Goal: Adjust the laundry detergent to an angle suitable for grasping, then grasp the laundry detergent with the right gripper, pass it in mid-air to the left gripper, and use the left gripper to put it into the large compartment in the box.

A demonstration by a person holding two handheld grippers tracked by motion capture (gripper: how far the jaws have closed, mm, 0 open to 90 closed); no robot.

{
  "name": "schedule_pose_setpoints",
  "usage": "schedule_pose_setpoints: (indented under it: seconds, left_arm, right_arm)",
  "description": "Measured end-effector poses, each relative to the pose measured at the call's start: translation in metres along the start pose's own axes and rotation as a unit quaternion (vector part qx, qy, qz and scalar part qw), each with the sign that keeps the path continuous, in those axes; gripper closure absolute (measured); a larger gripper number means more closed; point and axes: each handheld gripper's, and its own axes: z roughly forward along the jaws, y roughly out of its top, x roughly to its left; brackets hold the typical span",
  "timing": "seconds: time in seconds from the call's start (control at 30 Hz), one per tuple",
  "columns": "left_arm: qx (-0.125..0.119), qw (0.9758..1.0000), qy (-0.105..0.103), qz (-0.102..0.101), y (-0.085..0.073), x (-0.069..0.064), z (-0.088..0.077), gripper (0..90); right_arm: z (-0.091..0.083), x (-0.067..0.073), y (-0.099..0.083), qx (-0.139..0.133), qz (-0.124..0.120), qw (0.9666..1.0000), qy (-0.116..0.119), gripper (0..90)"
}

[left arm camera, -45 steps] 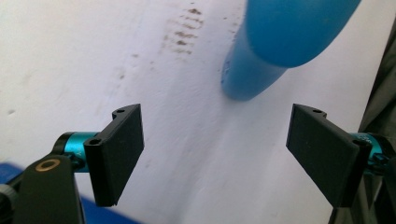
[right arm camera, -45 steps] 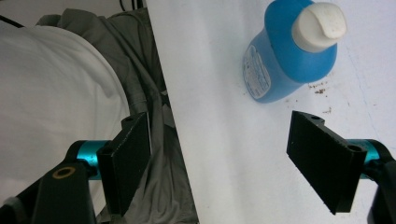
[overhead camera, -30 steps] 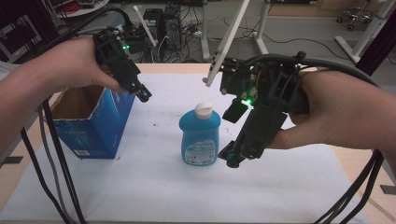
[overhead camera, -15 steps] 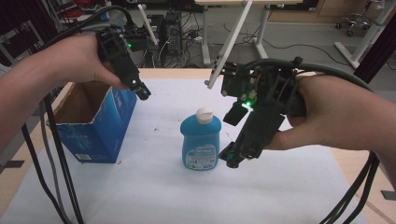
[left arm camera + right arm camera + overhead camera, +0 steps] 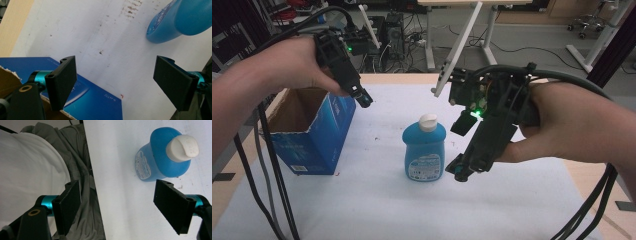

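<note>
A blue bottle [image 5: 424,150] with a white cap stands upright in the middle of the white table cover. It lies at the top right of the left gripper view [image 5: 175,20] and at the upper right of the right gripper view [image 5: 162,155]. My right gripper [image 5: 459,172] hangs just right of the bottle's base, open [image 5: 117,187], with nothing between its jaws. My left gripper [image 5: 363,98] hovers above the right rim of an open blue cardboard box [image 5: 312,130], also open [image 5: 115,65] and holding nothing. The box's blue side [image 5: 95,102] shows below its jaws.
The white cover [image 5: 377,200] leaves wooden table edges [image 5: 584,175] bare at the sides. Black cables [image 5: 267,170] trail from both hands across the front corners. Desk legs and equipment stand beyond the far edge. The person's clothing [image 5: 37,157] is in the right gripper view.
</note>
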Motion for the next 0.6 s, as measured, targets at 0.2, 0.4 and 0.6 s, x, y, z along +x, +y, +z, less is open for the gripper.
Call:
schedule_pose_setpoints:
  seconds: [0.2,0.4,0.6]
  left_arm:
    - [0.003,1.0000,-0.005,-0.002,0.000,0.000,0.001,19.2]
    - [0.005,1.0000,-0.007,0.001,-0.002,0.002,0.001,19.2]
    - [0.003,0.9999,-0.010,-0.002,-0.002,0.004,0.001,19.2]
  right_arm:
    - [-0.001,-0.003,-0.002,0.001,-0.001,1.0000,-0.001,21.5]
    - [-0.005,-0.006,-0.003,-0.009,-0.002,1.0000,0.000,21.5]
    - [-0.019,-0.018,-0.017,-0.047,-0.005,0.9989,0.005,21.5]
